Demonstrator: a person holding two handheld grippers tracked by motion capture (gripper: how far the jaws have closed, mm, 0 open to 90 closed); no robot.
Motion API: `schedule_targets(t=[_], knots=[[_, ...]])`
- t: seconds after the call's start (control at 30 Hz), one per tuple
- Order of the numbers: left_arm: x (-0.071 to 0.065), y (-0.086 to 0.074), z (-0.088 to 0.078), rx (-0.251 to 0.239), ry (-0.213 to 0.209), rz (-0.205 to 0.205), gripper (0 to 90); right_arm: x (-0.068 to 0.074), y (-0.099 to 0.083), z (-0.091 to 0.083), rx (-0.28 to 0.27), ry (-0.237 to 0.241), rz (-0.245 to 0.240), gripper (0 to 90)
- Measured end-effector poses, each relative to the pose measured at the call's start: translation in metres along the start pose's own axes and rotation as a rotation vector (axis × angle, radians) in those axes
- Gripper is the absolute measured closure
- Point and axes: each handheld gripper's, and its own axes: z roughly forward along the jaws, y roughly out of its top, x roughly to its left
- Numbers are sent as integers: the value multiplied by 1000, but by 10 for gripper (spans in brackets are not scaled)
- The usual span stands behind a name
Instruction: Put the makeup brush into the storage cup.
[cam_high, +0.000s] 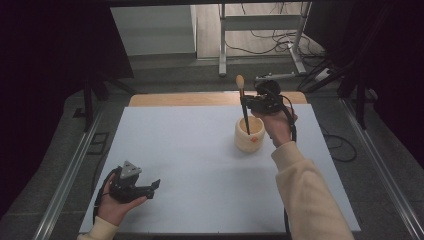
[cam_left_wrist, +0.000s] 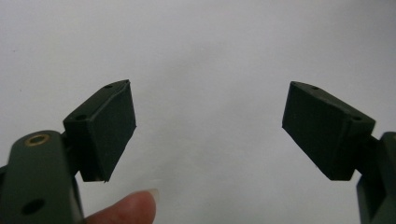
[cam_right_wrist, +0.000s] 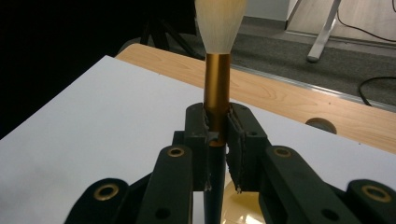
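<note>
A makeup brush (cam_high: 243, 104) with a pale bristle tip, gold ferrule and dark handle stands upright, its lower end inside a cream cup (cam_high: 249, 136) on the white table. My right gripper (cam_high: 248, 103) is shut on the brush; in the right gripper view the pads clamp the brush (cam_right_wrist: 217, 88) where ferrule meets handle, and the cup's rim (cam_right_wrist: 243, 205) shows below. My left gripper (cam_high: 154, 186) rests in a hand at the table's front left, open, with nothing between its fingers. In the left gripper view the left gripper (cam_left_wrist: 209, 126) faces bare white surface.
The white table top (cam_high: 200, 165) sits on a wooden board (cam_high: 190, 98) whose strip shows along the far edge. Beyond it are a metal desk frame (cam_high: 222, 45) and cables on the floor. Metal rails (cam_high: 70, 175) run along both sides.
</note>
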Motion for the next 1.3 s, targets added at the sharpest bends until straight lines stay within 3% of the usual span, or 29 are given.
schedule_targets(t=[0.63, 1.3], knots=[[0, 0, -1, -7, 1, -1, 182, -19, -1, 0, -11, -47, 33, 790], [-1, 1, -3, -15, -9, 5, 182, -25, 2, 7, -36, -75, 28, 789]])
